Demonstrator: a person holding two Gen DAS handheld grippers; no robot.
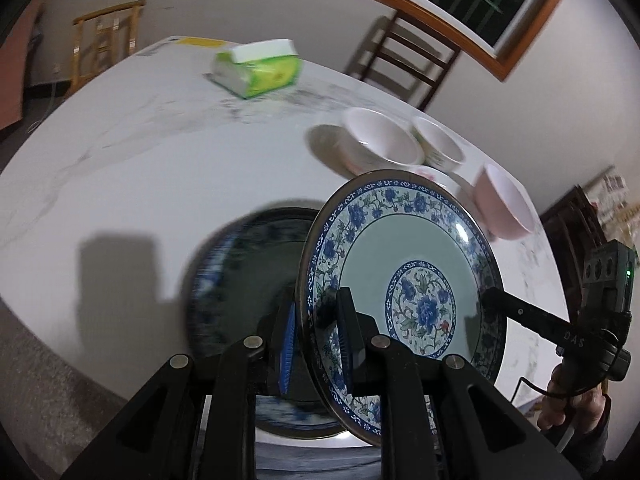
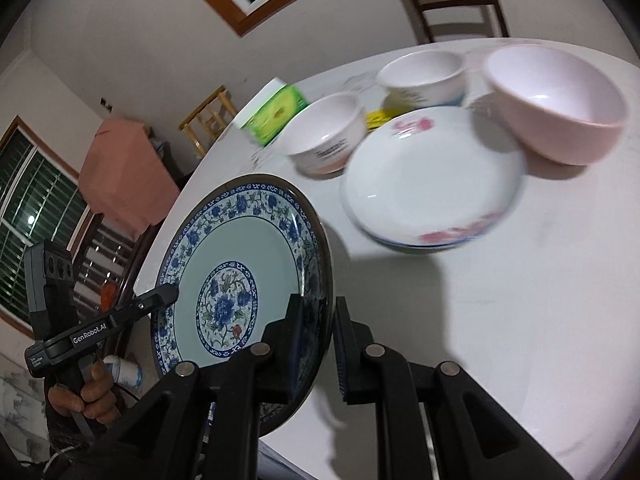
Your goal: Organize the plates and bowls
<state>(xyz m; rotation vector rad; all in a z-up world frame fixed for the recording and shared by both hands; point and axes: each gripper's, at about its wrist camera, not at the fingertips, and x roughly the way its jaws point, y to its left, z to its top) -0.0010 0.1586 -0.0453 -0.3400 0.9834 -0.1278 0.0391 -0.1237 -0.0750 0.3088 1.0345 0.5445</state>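
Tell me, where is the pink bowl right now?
The pink bowl sits on the white table, upper right in the right wrist view, just beyond the white plate.

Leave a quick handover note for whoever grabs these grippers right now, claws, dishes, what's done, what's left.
Left claw and right claw: both shut on the blue floral plate, at opposite rims, lifted off the table.
Below it lies a second blue plate.
White plate, two white bowls and pink bowl sit loose.
Done: nothing visibly stacked.
Left: set down this plate, group plates, nest bowls.
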